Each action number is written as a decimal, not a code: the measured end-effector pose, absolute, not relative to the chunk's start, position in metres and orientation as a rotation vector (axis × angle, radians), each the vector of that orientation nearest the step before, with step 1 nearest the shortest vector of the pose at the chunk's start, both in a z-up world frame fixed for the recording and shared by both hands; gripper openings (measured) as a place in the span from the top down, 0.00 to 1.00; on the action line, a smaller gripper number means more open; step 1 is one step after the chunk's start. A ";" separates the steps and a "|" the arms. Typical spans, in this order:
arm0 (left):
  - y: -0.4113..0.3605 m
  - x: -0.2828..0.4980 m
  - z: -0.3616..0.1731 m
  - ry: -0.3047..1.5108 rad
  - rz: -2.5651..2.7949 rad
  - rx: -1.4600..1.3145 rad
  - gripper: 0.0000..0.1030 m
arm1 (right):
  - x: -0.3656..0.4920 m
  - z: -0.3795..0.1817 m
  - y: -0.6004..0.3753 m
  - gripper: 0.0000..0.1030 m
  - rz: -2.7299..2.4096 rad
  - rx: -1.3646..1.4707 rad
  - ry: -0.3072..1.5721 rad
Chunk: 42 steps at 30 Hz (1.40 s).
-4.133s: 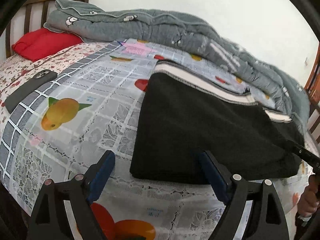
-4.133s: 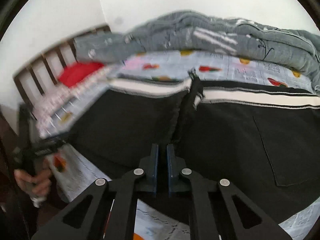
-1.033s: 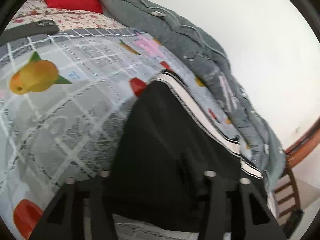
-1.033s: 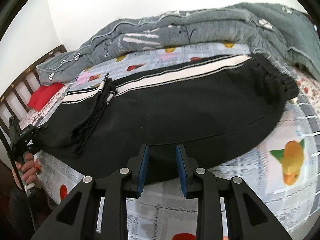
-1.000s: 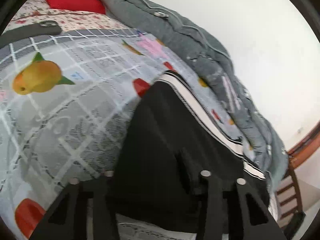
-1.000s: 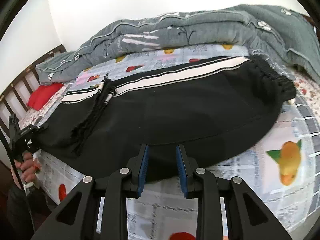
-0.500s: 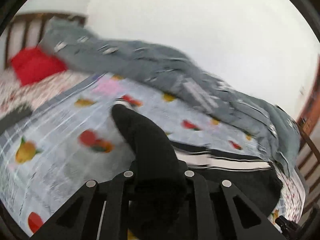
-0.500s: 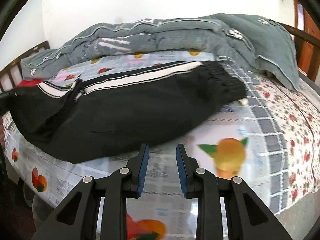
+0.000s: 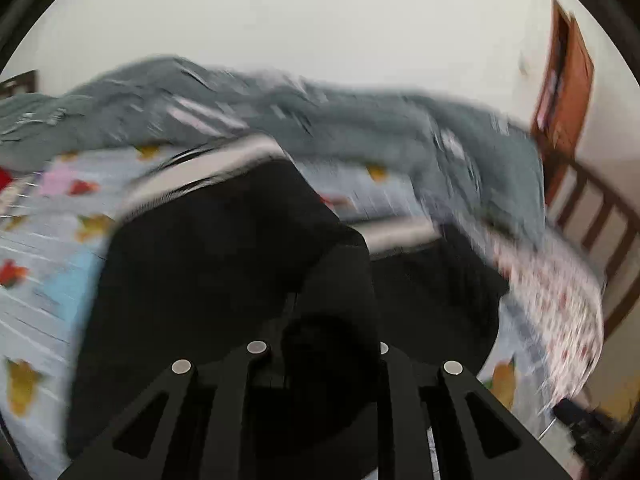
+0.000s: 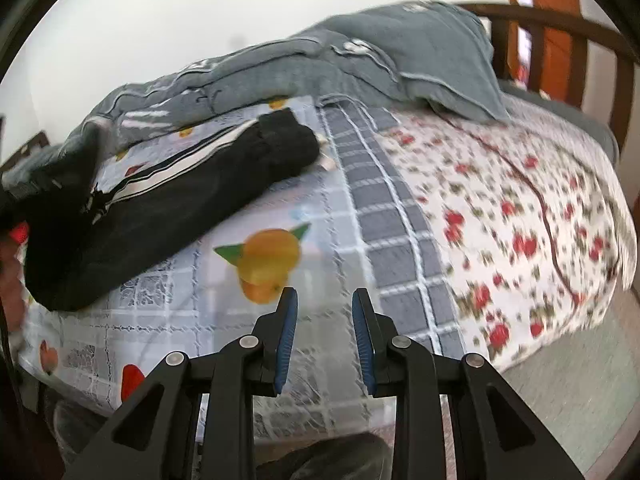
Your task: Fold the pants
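The black pants (image 10: 168, 204) with a white side stripe lie on the bed, their elastic end (image 10: 288, 144) pointing toward the floral sheet. My left gripper (image 9: 320, 340) is shut on a fold of the pants (image 9: 224, 264) and carries it above the rest of the cloth; the view is blurred. My right gripper (image 10: 324, 336) is open and empty, low over the bed's front edge, right of the pants and apart from them.
A grey quilt (image 10: 320, 60) is piled along the wall behind the pants. The fruit-print cover (image 10: 272, 256) and floral sheet (image 10: 520, 208) spread to the right. A wooden footboard (image 10: 560, 40) stands at the far right, and a brown door (image 9: 564, 80) beyond it.
My left gripper closed on the pants' edge, lifted it and swung it rightward over the rest. My right gripper pulled back and turned right, away from the pants, still open.
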<state>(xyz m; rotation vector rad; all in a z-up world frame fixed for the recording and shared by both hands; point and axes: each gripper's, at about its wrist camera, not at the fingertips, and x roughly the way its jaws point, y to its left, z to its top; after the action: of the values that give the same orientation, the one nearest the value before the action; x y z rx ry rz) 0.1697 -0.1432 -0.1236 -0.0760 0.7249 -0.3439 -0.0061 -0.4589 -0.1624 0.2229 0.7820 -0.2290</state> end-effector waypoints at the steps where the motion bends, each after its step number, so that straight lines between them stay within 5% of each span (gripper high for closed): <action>1: -0.156 0.171 -0.138 0.773 -0.346 -0.056 0.85 | -0.009 -0.164 -0.462 0.73 -0.231 0.239 0.786; 5: -0.176 0.160 -0.161 0.779 -0.327 0.037 0.83 | -0.017 -0.161 -0.460 0.73 -0.221 0.234 0.786; 11: -0.131 0.145 -0.121 0.764 -0.527 -0.111 0.52 | -0.005 -0.148 -0.437 0.66 -0.173 0.191 0.761; 13: -0.109 0.132 -0.108 0.685 -0.502 -0.109 0.28 | 0.006 -0.142 -0.426 0.63 -0.137 0.196 0.742; 20: -0.019 0.112 -0.092 0.613 -0.385 -0.070 0.26 | 0.060 -0.129 -0.378 0.53 0.054 0.302 0.718; 28: 0.049 0.100 -0.140 0.703 -0.371 -0.203 0.22 | 0.134 -0.170 -0.331 0.49 0.201 0.430 0.861; 33: 0.037 0.103 -0.167 0.754 -0.425 -0.230 0.22 | 0.147 -0.182 -0.313 0.83 0.268 0.411 0.882; 42: -0.040 0.125 -0.181 0.795 -0.209 0.067 0.19 | 0.153 -0.129 -0.338 0.85 0.281 0.301 0.728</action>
<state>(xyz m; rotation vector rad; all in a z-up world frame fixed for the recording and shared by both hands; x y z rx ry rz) 0.1246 -0.0400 -0.1815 0.0668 0.7945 -0.2090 0.1531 -0.3383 -0.1289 0.3011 0.7284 0.2810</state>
